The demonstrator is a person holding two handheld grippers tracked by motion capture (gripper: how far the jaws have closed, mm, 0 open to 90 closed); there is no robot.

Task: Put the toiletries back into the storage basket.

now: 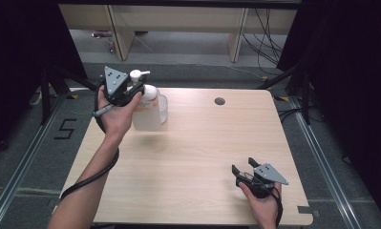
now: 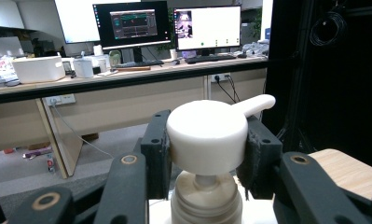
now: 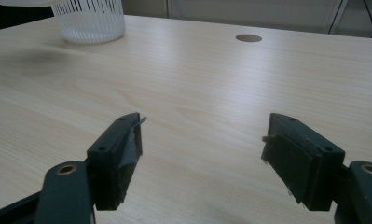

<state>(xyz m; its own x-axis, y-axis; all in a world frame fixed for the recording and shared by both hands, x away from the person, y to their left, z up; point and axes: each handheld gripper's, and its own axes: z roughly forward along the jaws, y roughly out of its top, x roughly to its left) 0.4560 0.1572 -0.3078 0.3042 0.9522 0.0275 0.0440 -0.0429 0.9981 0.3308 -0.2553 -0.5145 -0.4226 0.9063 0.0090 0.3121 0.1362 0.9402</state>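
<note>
From above, the left gripper (image 1: 131, 89) clamps the pump bottle (image 1: 147, 109) at the table's (image 1: 197, 157) far left; carry it upright.

The left gripper view shows both pads squeezing the pump head (image 2: 207, 135); hold evenly so it won't slip.

The right gripper (image 3: 200, 154) stands open and empty over the near right.

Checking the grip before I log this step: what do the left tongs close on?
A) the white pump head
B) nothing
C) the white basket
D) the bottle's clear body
A: in the left gripper view the left tongs press on both sides of the white pump head, above the bottle's neck.
</note>
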